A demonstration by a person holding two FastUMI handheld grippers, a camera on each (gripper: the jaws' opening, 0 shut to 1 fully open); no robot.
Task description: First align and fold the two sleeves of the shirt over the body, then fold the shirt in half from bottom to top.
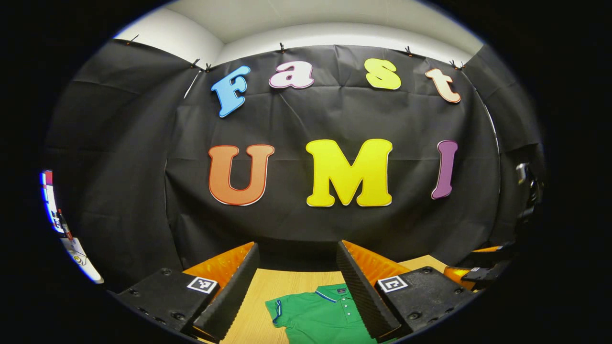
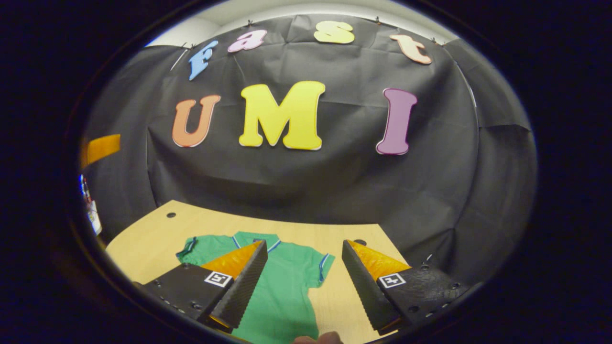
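A green polo shirt (image 2: 282,286) with blue-trimmed collar and sleeves lies flat on the wooden table (image 2: 153,234), collar toward the wall, both short sleeves spread out. My right gripper (image 2: 303,248) hovers open above the shirt's right side, nothing between its fingers. In the left gripper view the shirt (image 1: 320,315) shows its collar and one sleeve below my left gripper (image 1: 299,251), which is open and held above the table. The other gripper (image 1: 483,274) shows at the right edge of that view.
The black cloth wall stands right behind the table's far edge. Two small holes (image 2: 170,214) mark the tabletop's far corners. A fingertip (image 2: 318,338) peeks in at the bottom of the right gripper view.
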